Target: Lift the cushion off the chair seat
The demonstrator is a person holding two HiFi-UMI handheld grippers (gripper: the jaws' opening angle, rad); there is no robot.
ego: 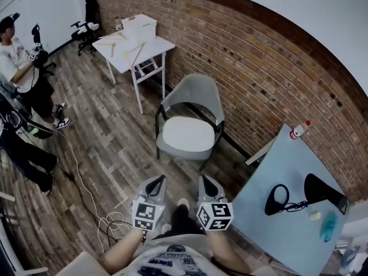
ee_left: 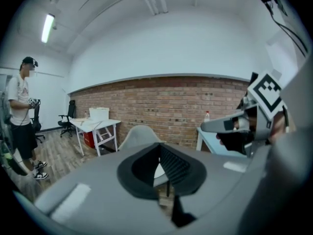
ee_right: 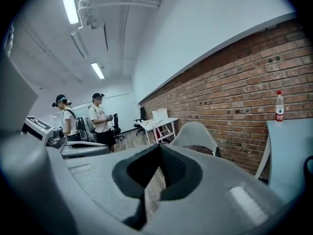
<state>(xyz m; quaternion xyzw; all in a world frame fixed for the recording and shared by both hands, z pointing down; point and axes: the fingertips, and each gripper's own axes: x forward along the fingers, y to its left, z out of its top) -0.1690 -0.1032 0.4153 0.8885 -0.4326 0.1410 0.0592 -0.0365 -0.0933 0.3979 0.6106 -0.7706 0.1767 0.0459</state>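
A grey shell chair (ego: pixel 198 96) stands by the brick wall, with a white cushion (ego: pixel 188 134) lying on its seat. My left gripper (ego: pixel 158 181) and right gripper (ego: pixel 206 180) are held side by side in front of the chair, short of it and pointing toward it. Both are shut with nothing between the jaws. In the left gripper view the left gripper (ee_left: pixel 159 148) frames the chair back (ee_left: pixel 139 133) and a sliver of the cushion (ee_left: pixel 159 171). The chair (ee_right: pixel 196 130) stands ahead and to the right of the right gripper (ee_right: pixel 159 151) in the right gripper view.
A white table (ego: pixel 154 48) with a box stands at the back left. A pale blue table (ego: pixel 282 211) with a bottle (ego: pixel 297 130) and black gear is close on the right. Cables (ego: pixel 109 223) lie on the wooden floor at left, and people (ego: pixel 17 68) stand further left.
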